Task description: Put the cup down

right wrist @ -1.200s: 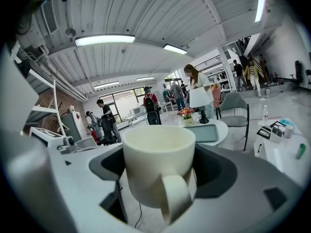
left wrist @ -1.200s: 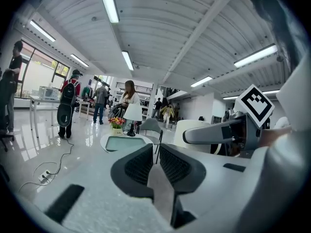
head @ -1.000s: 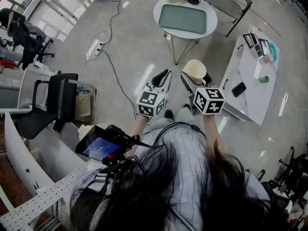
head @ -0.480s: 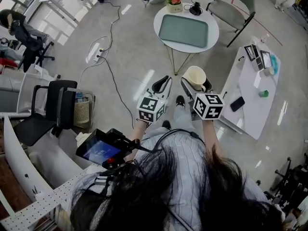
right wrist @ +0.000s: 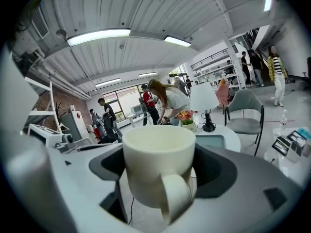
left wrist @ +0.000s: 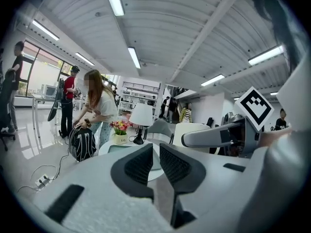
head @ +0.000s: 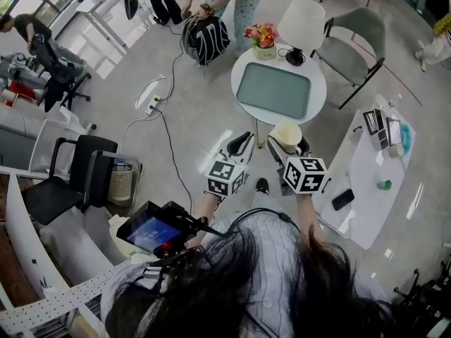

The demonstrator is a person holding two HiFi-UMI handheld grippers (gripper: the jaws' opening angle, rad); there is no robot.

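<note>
At 12 o'clock ahead of me, my right gripper (head: 287,141) clamps the cream cup (head: 285,131) by its sides, in the air and clear of any surface. Cup upright: long axis vertical, mouth up, handle pointing back at 6 o'clock in the right gripper view. Round table (head: 314,77) with green tray (head: 273,90) lies at 12 o'clock beyond the cup, apart from it. My left gripper (head: 239,145), at 9 o'clock beside the cup, has jaws drawn almost together, nothing between.

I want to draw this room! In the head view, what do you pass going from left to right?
black chair → left gripper → cup → black phone → small green object
</note>
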